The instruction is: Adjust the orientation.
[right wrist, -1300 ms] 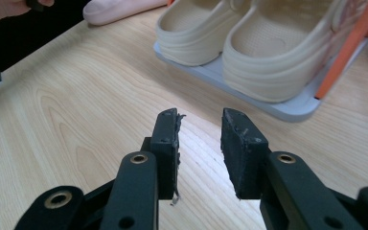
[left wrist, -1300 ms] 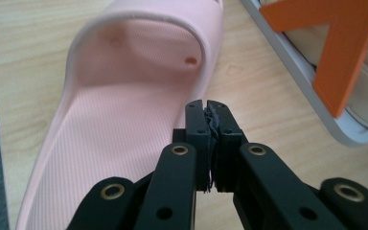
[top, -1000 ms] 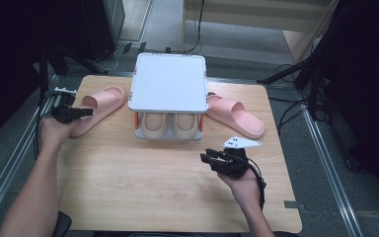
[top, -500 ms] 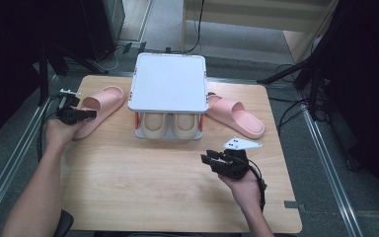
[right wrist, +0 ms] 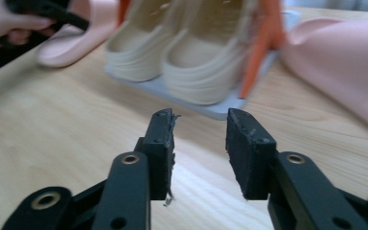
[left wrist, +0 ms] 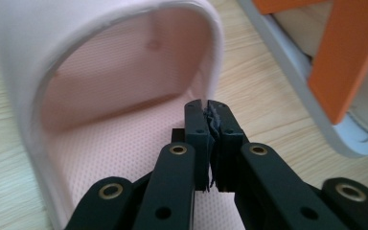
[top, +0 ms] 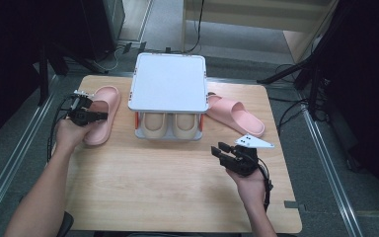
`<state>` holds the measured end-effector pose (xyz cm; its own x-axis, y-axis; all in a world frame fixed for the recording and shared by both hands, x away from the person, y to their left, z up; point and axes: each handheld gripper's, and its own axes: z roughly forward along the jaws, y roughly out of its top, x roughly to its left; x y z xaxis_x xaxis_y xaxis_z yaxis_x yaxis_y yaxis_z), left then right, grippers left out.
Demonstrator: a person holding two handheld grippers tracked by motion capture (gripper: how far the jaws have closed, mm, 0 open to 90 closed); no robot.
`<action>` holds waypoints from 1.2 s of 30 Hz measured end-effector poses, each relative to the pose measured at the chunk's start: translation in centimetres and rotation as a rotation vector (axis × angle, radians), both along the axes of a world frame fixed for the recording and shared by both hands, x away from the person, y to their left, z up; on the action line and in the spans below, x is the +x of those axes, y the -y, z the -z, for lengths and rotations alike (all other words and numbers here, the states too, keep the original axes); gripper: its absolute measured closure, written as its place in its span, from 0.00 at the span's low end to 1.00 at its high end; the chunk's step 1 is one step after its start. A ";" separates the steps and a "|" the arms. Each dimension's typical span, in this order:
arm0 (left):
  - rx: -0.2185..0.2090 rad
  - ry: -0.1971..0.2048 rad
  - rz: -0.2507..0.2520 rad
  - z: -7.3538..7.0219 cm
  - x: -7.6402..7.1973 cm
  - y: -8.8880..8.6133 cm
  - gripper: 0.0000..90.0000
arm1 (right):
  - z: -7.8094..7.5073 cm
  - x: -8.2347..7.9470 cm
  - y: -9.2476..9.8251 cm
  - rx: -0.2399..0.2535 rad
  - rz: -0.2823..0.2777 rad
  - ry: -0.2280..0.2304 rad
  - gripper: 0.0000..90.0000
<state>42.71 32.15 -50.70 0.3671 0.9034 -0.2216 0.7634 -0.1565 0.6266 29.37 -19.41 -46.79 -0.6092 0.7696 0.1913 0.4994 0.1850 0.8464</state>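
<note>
Moved rightward over the left pink slipper (top: 101, 116), the shut left tool (top: 96, 116) grips nothing; right tool (top: 223, 151), just opening, empty; both pink slippers unshelved.

A small two-tier rack (top: 168, 89), white top and orange posts, stands at the back centre of the wooden surface (top: 168, 192). A beige pair of slippers (top: 169, 124) sits on its lower tier. A second pink slipper (top: 235, 114) lies just right of the rack.
</note>
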 end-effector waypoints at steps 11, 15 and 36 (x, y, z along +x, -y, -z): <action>-0.033 -0.011 0.002 0.0 0.2 2.2 0.91 | 0.4 1.3 2.7 0.000 0.151 0.004 0.46; -0.037 -0.016 0.004 -0.1 0.2 2.3 0.88 | 0.5 1.4 2.6 -0.006 0.188 0.011 0.42; -0.083 0.020 -0.112 -2.9 -3.7 -2.7 0.61 | 0.1 3.6 2.0 -0.058 0.173 0.038 0.40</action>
<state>38.97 34.87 -47.76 0.2704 0.9176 -0.2913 0.7604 -0.0179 0.6492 33.02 -21.41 -46.89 -0.4726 0.8726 0.1234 0.4961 0.1477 0.8556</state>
